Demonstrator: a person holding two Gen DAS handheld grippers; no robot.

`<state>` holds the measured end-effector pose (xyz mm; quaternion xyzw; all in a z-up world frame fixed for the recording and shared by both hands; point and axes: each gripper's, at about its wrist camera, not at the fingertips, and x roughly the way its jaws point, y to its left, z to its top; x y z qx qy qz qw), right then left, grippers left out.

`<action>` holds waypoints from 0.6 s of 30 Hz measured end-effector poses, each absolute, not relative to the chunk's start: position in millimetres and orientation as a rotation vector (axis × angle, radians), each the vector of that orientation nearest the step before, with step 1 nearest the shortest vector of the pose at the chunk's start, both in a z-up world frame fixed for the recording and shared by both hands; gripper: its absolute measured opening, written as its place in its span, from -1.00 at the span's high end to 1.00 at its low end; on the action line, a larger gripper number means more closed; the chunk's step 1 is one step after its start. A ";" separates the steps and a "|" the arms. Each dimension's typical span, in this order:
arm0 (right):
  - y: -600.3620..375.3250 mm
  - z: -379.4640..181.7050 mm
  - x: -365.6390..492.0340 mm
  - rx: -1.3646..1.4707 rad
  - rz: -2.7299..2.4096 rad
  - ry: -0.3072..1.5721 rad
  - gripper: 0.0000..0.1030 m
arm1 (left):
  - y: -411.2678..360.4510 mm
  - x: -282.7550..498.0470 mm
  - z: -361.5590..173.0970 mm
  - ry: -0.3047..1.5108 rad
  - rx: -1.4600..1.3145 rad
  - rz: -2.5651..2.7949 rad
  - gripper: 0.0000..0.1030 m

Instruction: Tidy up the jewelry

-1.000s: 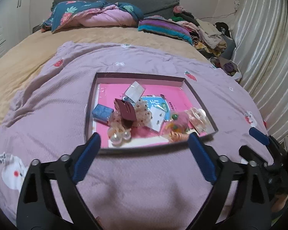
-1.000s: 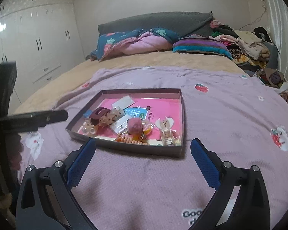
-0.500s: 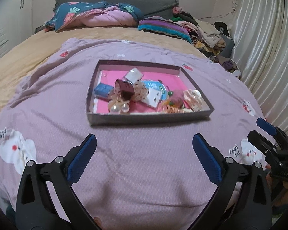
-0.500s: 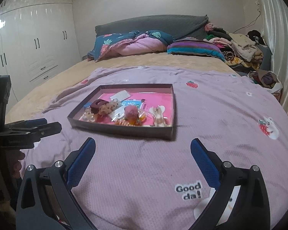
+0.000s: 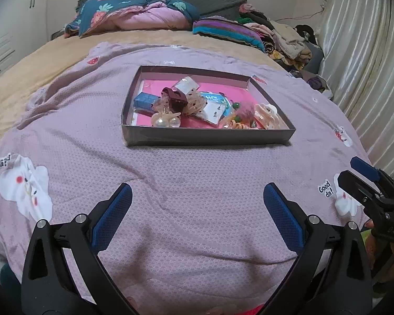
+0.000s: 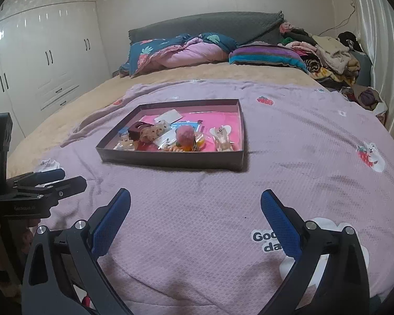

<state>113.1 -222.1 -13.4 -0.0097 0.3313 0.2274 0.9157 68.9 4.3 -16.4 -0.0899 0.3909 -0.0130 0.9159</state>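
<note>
A shallow grey box tray with a pink lining sits on the purple blanket; it also shows in the right wrist view. It holds several hair clips and jewelry pieces: a dark brown clip, pearl pieces, a pink pompom, a cream claw clip, a blue box. My left gripper is open and empty, well short of the tray. My right gripper is open and empty, also short of the tray.
The bed carries folded quilts and pillows at the headboard and a heap of clothes at the far right. White wardrobes stand to the left. Curtains hang on the right.
Both grippers have drawn back from the tray, which now looks smaller and farther off. Both stay open and empty.
</note>
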 end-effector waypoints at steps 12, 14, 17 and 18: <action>-217.7 -14.8 113.4 -0.038 0.474 0.689 -0.92 | -0.5 65.1 -13.3 0.808 -0.171 -0.022 -0.82; -217.3 -14.8 113.0 -0.040 0.476 0.688 -0.92 | -1.4 65.2 -11.9 0.805 -0.167 -0.023 -0.82; -217.0 -14.9 111.9 -0.044 0.477 0.687 -0.92 | -1.9 64.7 -11.4 0.807 -0.167 -0.026 -0.82; -216.9 -14.8 111.3 -0.044 0.478 0.687 -0.92 | -2.2 64.4 -11.2 0.807 -0.165 -0.029 -0.82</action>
